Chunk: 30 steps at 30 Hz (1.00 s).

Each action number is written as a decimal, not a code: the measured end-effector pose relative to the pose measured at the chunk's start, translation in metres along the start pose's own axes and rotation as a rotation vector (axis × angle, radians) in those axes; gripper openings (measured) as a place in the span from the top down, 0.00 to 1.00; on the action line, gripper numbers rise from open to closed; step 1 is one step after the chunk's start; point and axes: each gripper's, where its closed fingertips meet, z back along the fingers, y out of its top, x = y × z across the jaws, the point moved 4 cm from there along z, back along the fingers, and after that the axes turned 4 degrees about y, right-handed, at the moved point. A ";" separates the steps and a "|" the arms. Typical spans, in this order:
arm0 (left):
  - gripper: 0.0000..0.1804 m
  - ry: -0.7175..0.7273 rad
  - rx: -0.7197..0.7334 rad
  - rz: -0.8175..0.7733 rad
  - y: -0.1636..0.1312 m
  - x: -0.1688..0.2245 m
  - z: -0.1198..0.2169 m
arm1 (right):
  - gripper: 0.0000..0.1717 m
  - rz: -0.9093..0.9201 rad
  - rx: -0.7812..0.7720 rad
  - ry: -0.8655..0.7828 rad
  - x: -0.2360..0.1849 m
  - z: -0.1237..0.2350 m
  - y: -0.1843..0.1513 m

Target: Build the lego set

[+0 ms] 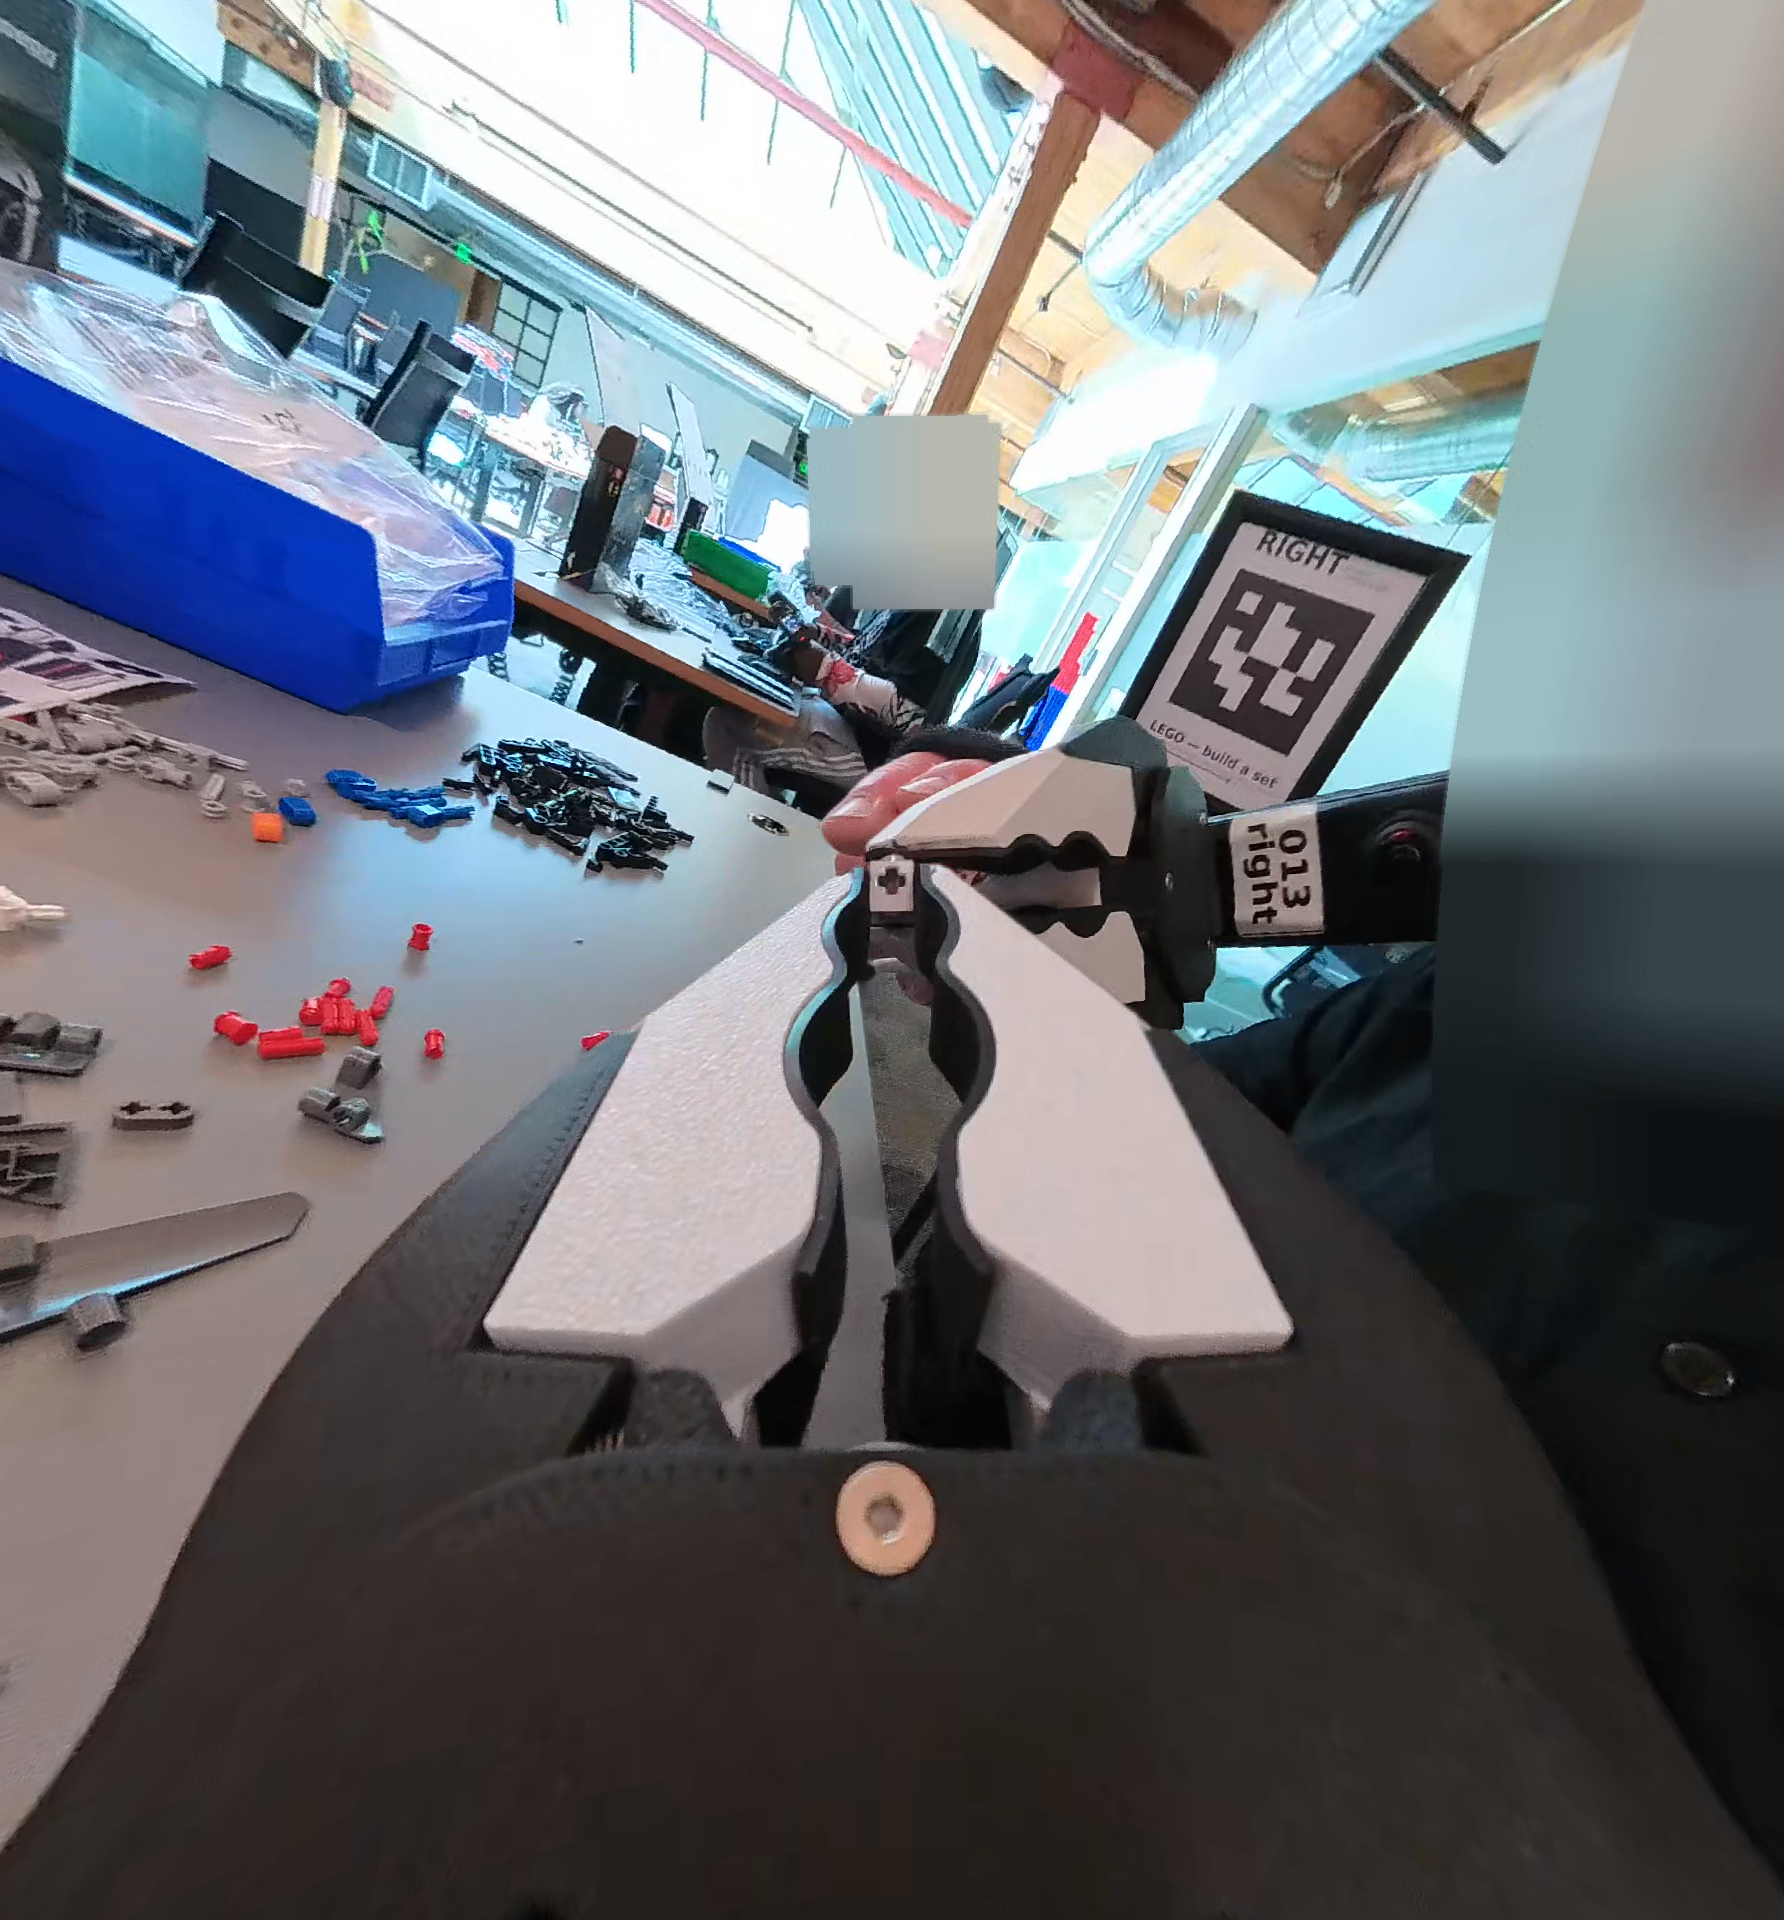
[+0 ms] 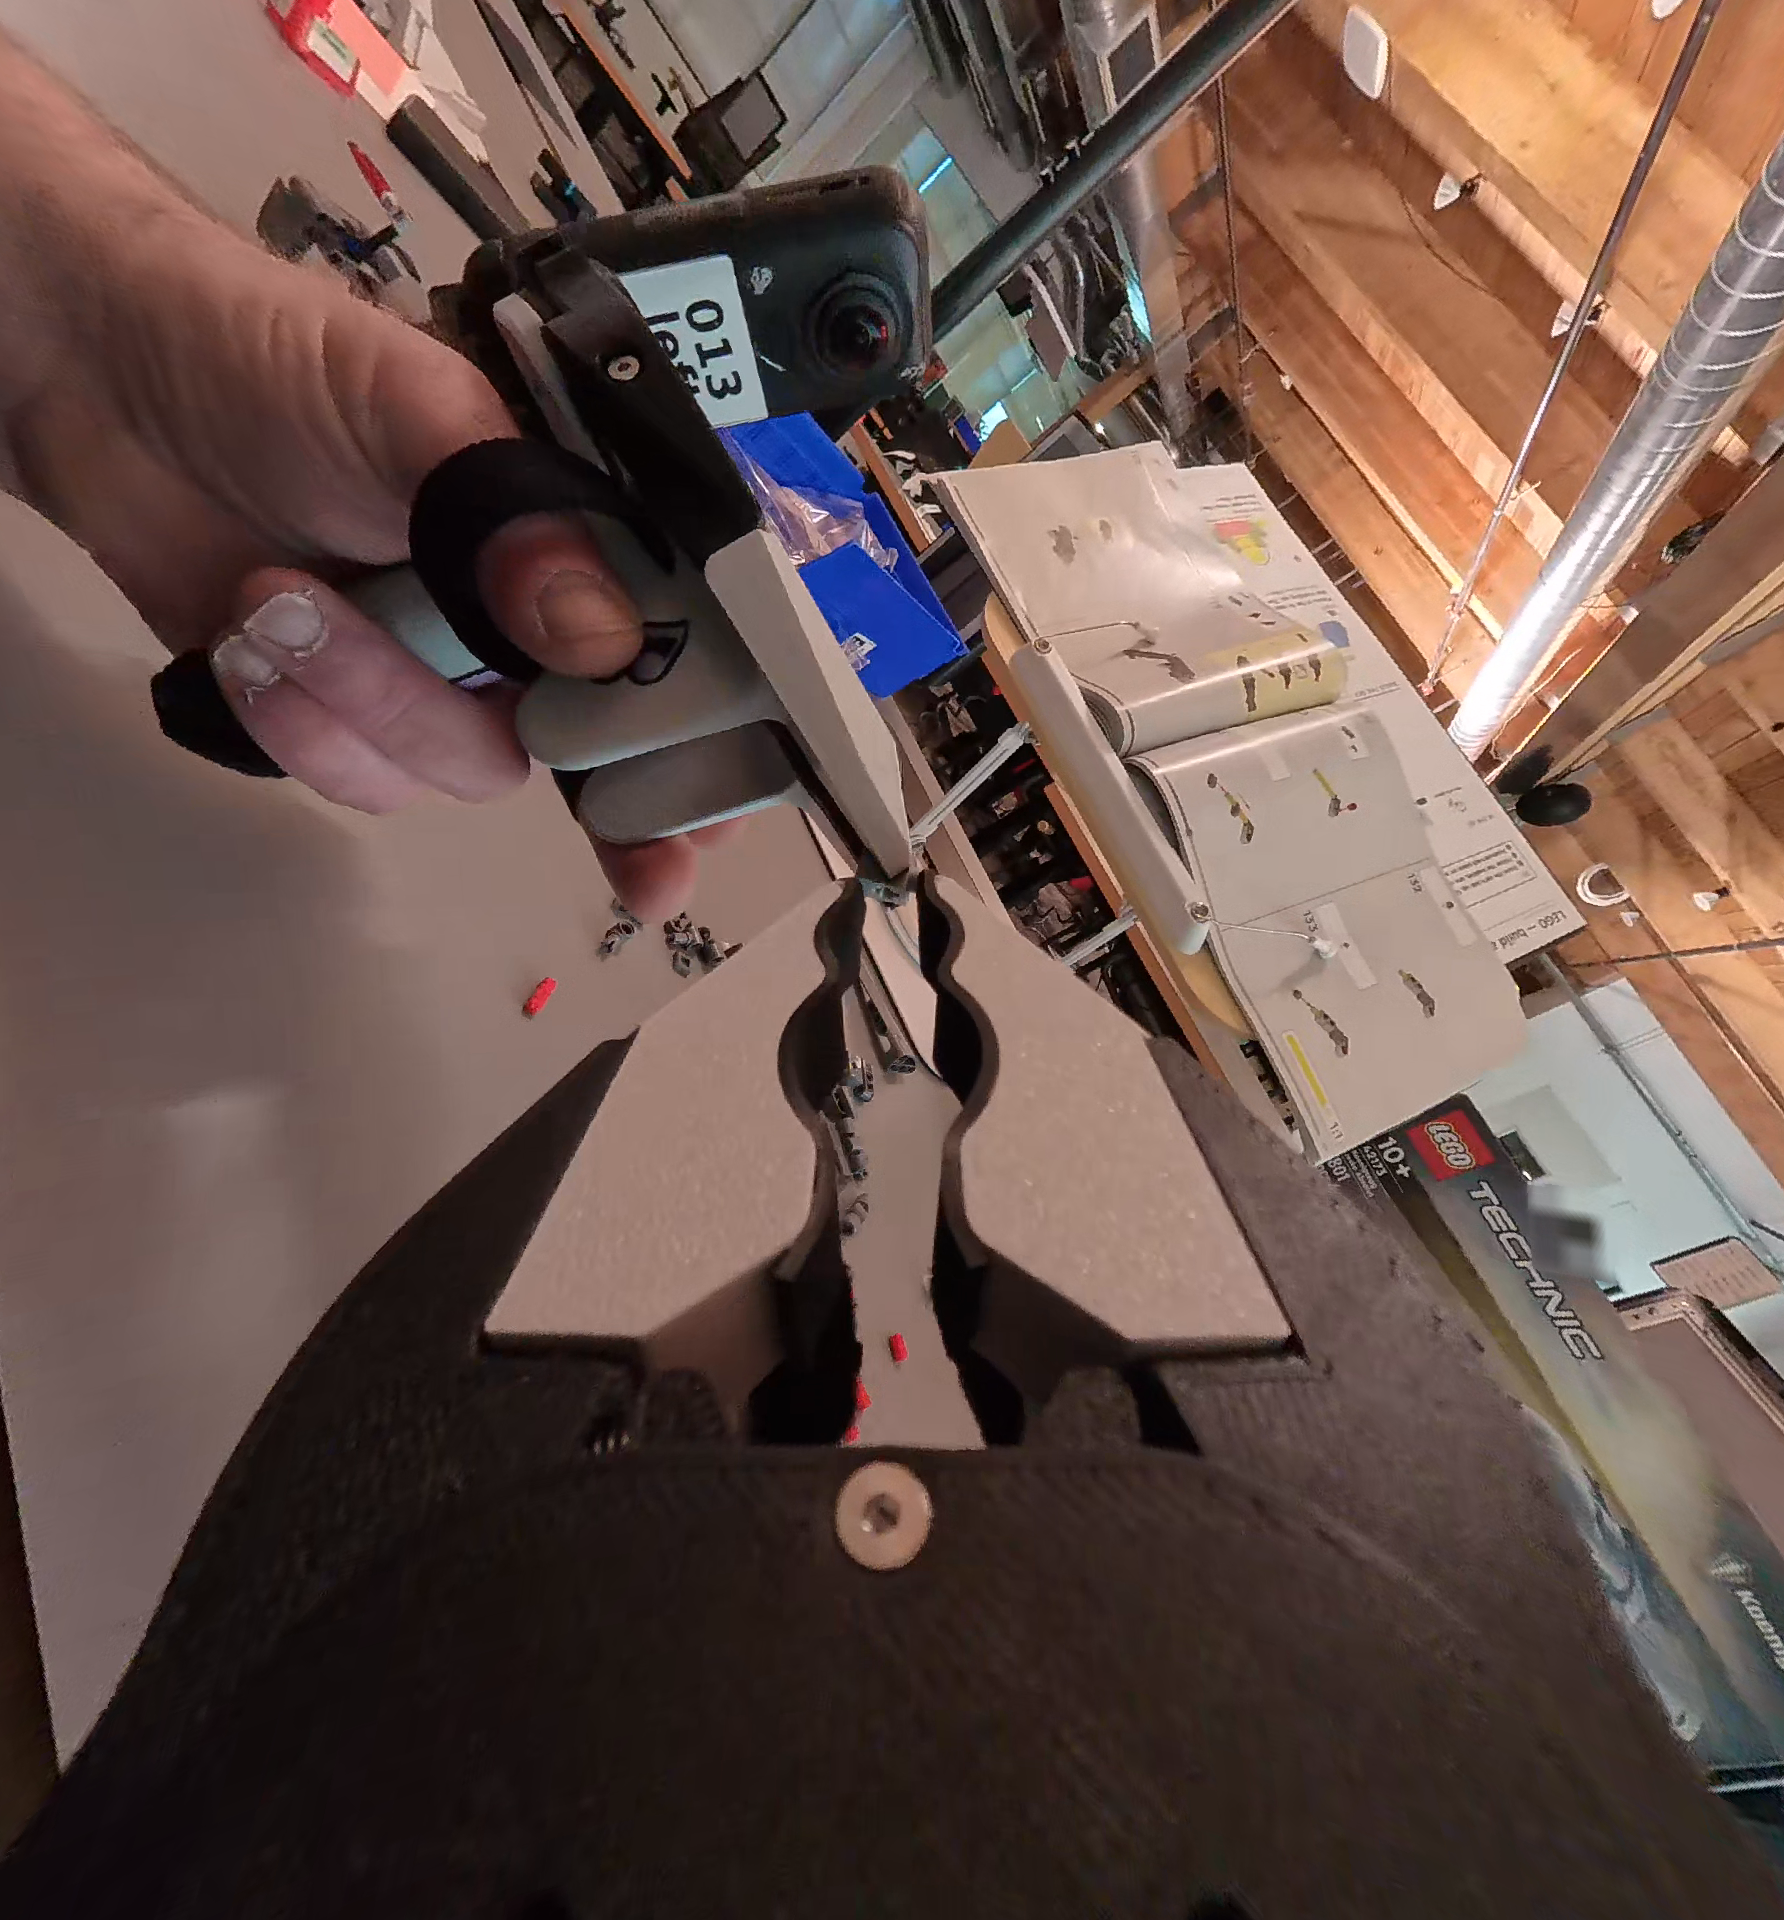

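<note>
I see my left gripper clamped on a small grey piece; my right gripper pinches the same piece above the counter.

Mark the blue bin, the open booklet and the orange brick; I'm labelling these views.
blue bin point(image 1: 192, 540): left wrist view, its side wall.
open booklet point(image 2: 1314, 831): right wrist view, lower page.
orange brick point(image 1: 267, 827): left wrist view, its middle.
</note>
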 end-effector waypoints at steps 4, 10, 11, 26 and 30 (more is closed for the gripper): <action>0.97 0.001 -0.007 -0.001 0.000 -0.001 -0.001 | 0.96 0.018 -0.002 0.003 0.000 0.001 -0.002; 0.97 0.026 -0.031 -0.044 0.000 -0.001 0.000 | 0.95 0.016 0.001 0.036 0.001 0.000 -0.003; 0.97 0.036 -0.032 -0.061 0.000 -0.001 0.001 | 0.95 -0.002 0.006 0.044 0.001 0.000 -0.003; 0.97 0.026 0.028 -0.035 -0.003 0.006 -0.002 | 0.95 -0.090 -0.007 -0.033 -0.003 -0.001 0.000; 0.96 0.099 -0.001 -0.130 0.004 0.007 0.001 | 0.95 0.048 -0.043 -0.032 -0.001 0.000 -0.002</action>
